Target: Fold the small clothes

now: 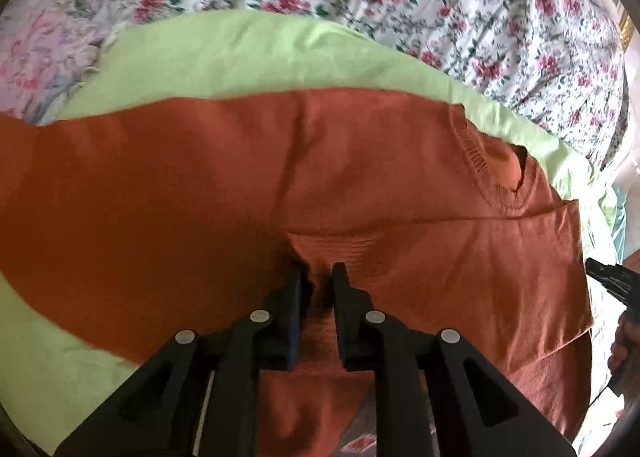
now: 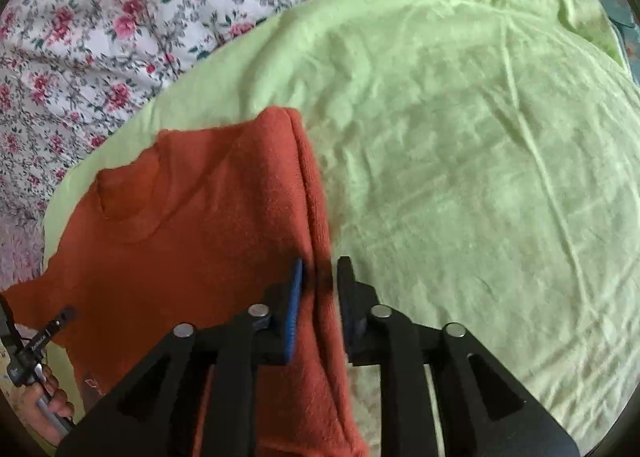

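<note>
- Soft daylight fills both pictures, with no glare.
- The flowered sheet (image 1: 500, 17) looks smeared and blurry at the top.
- Dark shadow sits between the gripper fingers.
- Edges bend round, and the corners go black.

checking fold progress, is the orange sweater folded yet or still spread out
Partly folded: the orange sweater has its sleeve laid across the body, the collar still showing, on the green towel.

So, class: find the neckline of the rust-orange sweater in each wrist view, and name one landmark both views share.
Left wrist: neckline sits right of centre, above the left gripper.
Right wrist: neckline sits left of centre.
Shared landmark: the green cloth under the sweater.
</note>
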Tool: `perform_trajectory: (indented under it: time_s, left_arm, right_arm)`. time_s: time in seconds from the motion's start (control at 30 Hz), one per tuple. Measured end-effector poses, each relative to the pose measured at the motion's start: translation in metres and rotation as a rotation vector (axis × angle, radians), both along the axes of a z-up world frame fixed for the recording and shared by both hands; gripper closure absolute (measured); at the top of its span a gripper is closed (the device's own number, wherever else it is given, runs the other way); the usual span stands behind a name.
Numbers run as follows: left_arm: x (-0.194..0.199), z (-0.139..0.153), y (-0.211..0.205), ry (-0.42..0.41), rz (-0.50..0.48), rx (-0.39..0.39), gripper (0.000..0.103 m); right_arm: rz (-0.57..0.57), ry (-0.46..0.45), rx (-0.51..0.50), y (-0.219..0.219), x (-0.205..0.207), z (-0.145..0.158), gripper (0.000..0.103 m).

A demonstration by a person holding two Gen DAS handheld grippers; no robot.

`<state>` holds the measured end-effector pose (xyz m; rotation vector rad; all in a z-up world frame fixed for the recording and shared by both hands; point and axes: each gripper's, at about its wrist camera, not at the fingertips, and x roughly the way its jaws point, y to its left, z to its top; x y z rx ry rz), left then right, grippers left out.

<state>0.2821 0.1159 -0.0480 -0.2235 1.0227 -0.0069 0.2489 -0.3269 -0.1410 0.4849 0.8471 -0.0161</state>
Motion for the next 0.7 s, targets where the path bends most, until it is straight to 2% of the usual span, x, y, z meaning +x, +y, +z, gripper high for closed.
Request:
perform_trajectory:
  time_s: [0.17, 0.27, 0.33, 0.4, 0.5, 0.6, 0.7]
  left_arm:
    - [-0.024, 0.011, 0.042, -0.015, 0.093, -0.042, 0.086]
    - [-0.041, 0.014, 0.079, -0.028, 0.189, -0.064, 0.079]
    - [-0.053, 0.013, 0.107, -0.033, 0.269, -0.064, 0.071]
    - [-0.065, 0.009, 0.139, -0.026, 0.362, -0.062, 0.059]
    - [-0.081, 0.000, 0.187, -0.008, 0.502, -0.077, 0.056]
    - [-0.094, 0.000, 0.228, -0.030, 0.617, -0.110, 0.055]
    - [-0.094, -0.003, 0.259, -0.050, 0.675, -0.115, 0.048]
  right_arm:
    - [0.007, -0.080, 0.072, 0.008, -0.036, 0.022, 0.061]
    - [0.067, -0.109, 0.097, 0.029, -0.054, 0.026, 0.061]
    - [0.104, -0.106, 0.106, 0.045, -0.065, 0.024, 0.061]
    - [0.138, -0.096, 0.112, 0.058, -0.075, 0.021, 0.061]
    - [0.184, -0.073, 0.097, 0.083, -0.084, 0.016, 0.061]
    - [0.215, -0.059, 0.082, 0.101, -0.091, 0.015, 0.061]
    - [0.235, -0.051, 0.075, 0.112, -0.095, 0.016, 0.061]
